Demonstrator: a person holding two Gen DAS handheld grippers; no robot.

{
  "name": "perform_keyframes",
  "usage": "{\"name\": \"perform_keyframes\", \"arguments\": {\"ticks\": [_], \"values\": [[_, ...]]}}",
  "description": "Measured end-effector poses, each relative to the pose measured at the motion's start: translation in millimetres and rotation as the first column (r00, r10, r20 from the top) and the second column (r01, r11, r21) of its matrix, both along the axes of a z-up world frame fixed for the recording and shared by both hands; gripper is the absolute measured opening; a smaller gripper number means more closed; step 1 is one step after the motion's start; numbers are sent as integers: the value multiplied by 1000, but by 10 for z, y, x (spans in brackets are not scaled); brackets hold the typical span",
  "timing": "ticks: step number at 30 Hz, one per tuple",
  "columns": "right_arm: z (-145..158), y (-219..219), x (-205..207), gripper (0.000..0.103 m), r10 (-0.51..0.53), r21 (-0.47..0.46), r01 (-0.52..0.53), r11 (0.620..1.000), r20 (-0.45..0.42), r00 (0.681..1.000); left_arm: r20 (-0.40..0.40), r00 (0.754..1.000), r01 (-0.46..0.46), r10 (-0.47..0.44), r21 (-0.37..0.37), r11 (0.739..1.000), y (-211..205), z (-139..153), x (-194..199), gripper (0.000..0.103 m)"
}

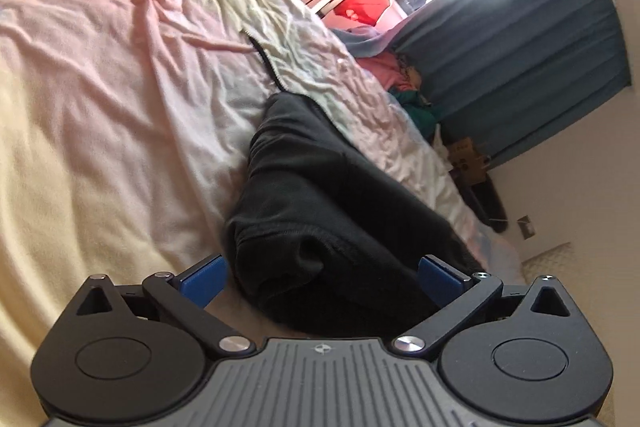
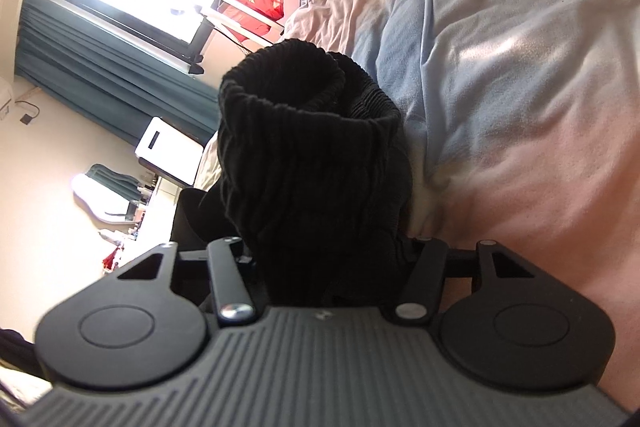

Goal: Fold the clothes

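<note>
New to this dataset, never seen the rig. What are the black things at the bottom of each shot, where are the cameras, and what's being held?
There is no robot arm: a person carries a handheld two-finger tool in each hand, and each has a fisheye camera looking forward along its fingers. The black discs and linkages at the bottom of both pictures are the tool bodies.

The left wrist view shows the left tool open, its blue-padded fingers on either side of a crumpled black fabric garment without pinching it. The garment lies on a bed covered by a wrinkled pale pink and cream sheet.

The right wrist view shows the right tool shut on the garment's black ribbed cuff, lifting it. Teal curtains hang behind.
</note>
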State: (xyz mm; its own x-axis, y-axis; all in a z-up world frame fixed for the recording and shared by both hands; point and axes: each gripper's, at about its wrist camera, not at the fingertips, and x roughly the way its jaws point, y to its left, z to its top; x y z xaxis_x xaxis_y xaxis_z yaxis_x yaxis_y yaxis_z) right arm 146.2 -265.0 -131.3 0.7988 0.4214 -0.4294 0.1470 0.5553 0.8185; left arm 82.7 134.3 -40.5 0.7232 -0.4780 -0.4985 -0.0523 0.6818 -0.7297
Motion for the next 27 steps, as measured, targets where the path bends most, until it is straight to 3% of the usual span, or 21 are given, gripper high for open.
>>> {"name": "perform_keyframes", "arguments": {"ticks": [7, 9, 12, 16, 22, 27], "values": [[-40, 13, 18, 59, -13, 17, 12, 1000, 6, 1000, -168, 984, 32, -58, -153, 988, 275, -371, 940, 102], [-47, 12, 28, 59, -16, 20, 16, 1000, 4, 1000, -181, 980, 49, -79, -166, 985, 237, -569, 1080, 99], [-56, 29, 37, 59, -23, 15, 23, 1000, 8, 1000, -141, 976, 148, -164, -117, 982, 48, -692, 1168, 100], [-51, 49, 42, 61, -33, 4, 33, 999, 11, 999, -136, 953, 267, -272, -54, 962, -220, -798, 1234, 99], [-11, 69, 26, 61, -35, -18, 35, 999, 17, 999, -145, 947, 280, -285, -52, 959, -238, -827, 1248, 86], [53, 114, -11, 61, -34, -54, 36, 998, 31, 999, -133, 957, 257, -259, -32, 966, -224, -763, 1237, 67]]}}
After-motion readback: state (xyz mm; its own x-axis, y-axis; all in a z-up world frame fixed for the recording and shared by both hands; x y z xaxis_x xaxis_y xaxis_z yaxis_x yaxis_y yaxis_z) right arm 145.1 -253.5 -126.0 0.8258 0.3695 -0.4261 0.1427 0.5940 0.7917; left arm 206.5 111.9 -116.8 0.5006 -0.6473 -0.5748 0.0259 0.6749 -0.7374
